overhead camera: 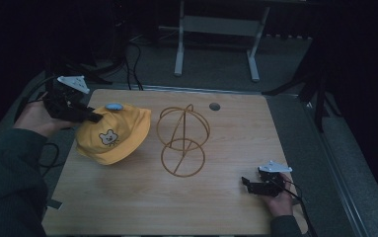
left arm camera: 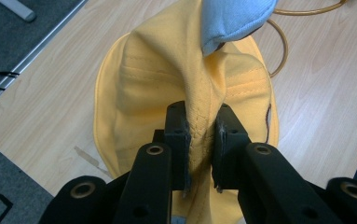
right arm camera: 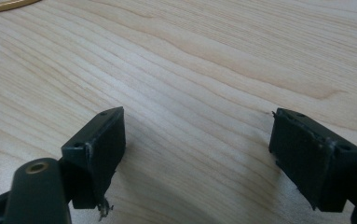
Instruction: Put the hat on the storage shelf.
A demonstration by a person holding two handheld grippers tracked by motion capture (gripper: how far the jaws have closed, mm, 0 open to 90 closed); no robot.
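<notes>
A yellow child's hat [overhead camera: 111, 137] with a small bear face and a pale blue top button [overhead camera: 113, 106] hangs tilted over the table's left side. My left gripper [overhead camera: 95, 118] is shut on a fold of its fabric near the crown. In the left gripper view the yellow cloth of the hat [left arm camera: 167, 74] is pinched between the two pads of the left gripper [left arm camera: 199, 135], with the blue button [left arm camera: 234, 18] just beyond. A gold wire hat stand [overhead camera: 182, 140] stands upright beside the hat, at mid table. My right gripper [overhead camera: 246, 181] rests low at the near right, open, with bare wood between the jaws of the right gripper [right arm camera: 197, 154].
The wooden table [overhead camera: 226, 197] has a round cable hole [overhead camera: 214, 106] at the back. Cables [overhead camera: 134, 64] and a white metal frame leg [overhead camera: 179, 49] lie on the dark floor behind. A curved edge of the gold stand [right arm camera: 3, 5] shows far off in the right gripper view.
</notes>
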